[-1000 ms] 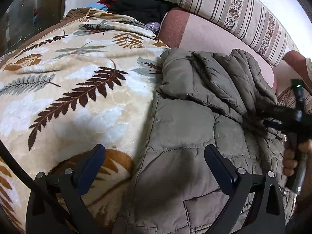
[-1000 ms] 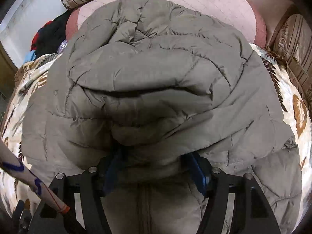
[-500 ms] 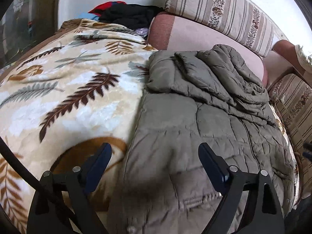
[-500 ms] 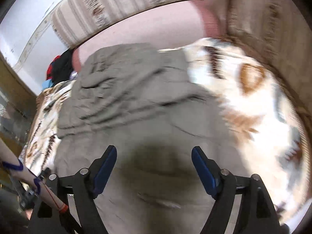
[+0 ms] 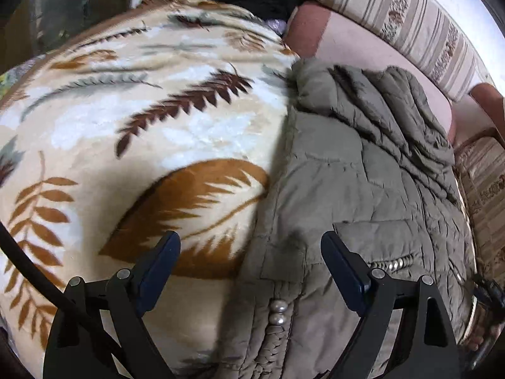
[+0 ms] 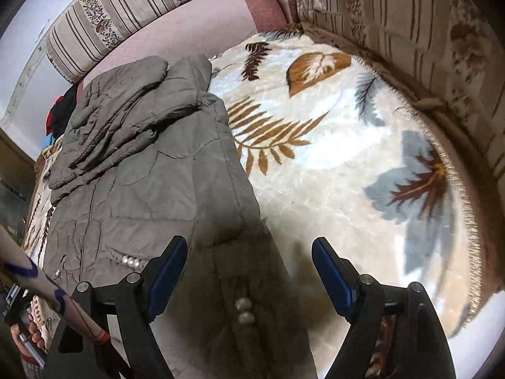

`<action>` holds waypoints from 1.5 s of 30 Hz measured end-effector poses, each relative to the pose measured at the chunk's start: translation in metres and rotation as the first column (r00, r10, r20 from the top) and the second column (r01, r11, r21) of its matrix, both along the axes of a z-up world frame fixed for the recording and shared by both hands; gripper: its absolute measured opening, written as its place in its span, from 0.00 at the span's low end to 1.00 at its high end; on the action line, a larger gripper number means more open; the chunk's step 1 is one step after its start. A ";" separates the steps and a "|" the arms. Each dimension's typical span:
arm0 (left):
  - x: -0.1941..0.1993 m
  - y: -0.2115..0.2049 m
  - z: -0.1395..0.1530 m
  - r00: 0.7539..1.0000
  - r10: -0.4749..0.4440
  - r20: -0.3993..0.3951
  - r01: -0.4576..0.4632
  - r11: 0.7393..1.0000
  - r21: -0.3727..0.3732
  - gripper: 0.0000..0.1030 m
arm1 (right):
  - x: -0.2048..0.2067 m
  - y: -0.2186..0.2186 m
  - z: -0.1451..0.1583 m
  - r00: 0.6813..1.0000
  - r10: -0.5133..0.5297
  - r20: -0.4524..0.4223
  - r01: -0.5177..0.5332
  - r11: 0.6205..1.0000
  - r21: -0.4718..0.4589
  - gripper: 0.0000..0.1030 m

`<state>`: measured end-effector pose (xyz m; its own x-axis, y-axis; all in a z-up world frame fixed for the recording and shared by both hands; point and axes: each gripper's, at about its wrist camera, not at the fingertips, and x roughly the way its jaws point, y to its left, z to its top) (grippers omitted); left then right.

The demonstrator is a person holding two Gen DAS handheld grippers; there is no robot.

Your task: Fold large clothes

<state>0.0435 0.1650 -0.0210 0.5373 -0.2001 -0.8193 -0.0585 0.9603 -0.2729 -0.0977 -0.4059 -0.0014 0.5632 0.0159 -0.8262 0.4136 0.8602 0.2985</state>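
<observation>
- The jacket (image 5: 353,189) is a quilted, padded garment; judge it bulky but light, soft and springy, so folds are likely to puff back open unless pressed flat.
- The shell fabric has a faint sheen and may be slippery; a shallow pinch on a single layer could slide off. Take hold at a stitched edge or corner of the hem, where the cloth is firmer.
- Recommended hold points: the left hem corner near the pearl beads (image 5: 277,311) for the left gripper (image 5: 249,271), and the right hem edge near the bead trim (image 6: 243,311) for the right gripper (image 6: 249,271).
- Avoid clamping directly on the beads; they are hard, round and may be pulled loose.
- Appearance: olive-grey, stitched in large panels, creased, with a pocket flap and rows of small pearl-like beads near the lower end.
- The upper part, seemingly hood or sleeves, is bunched in thick folds at the far end, toward the pink cushion (image 5: 363,47).
- Location: the jacket lies lengthwise on a leaf-patterned blanket (image 5: 142,132) spread over a sofa, with striped bolsters (image 6: 132,9) behind and at the side.
- Left gripper: jaws spread wide, holding nothing, positioned over the left hem edge.
- Right gripper: jaws spread wide, holding nothing, straddling the right hem edge and the blanket beside it.
</observation>
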 end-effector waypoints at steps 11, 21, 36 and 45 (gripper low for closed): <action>0.005 -0.032 -0.015 0.984 -0.161 -0.077 0.143 0.970 -0.198 0.87 | 0.007 0.005 -0.022 0.997 0.079 0.024 -0.081 0.992 0.094 0.88; 0.016 -0.011 -0.012 0.990 -0.114 -0.087 0.090 0.967 -0.240 0.87 | 0.008 0.002 -0.028 0.995 0.081 0.050 -0.086 0.989 0.116 0.91; 0.018 -0.012 -0.013 0.958 -0.279 -0.062 0.220 0.860 -0.460 0.83 | 0.025 0.004 -0.030 0.983 0.155 0.098 -0.178 0.933 0.314 0.85; 0.019 0.011 -0.024 0.959 -0.259 -0.113 0.168 0.845 -0.507 0.83 | 0.005 -0.006 -0.035 0.978 0.130 0.162 -0.191 0.872 0.450 0.83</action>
<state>0.0625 0.1756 -0.0450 0.2954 -0.6912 -0.6595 0.0436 0.6994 -0.7134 -0.0924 -0.4122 -0.0368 0.6162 0.4766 -0.6270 0.2157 0.6636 0.7163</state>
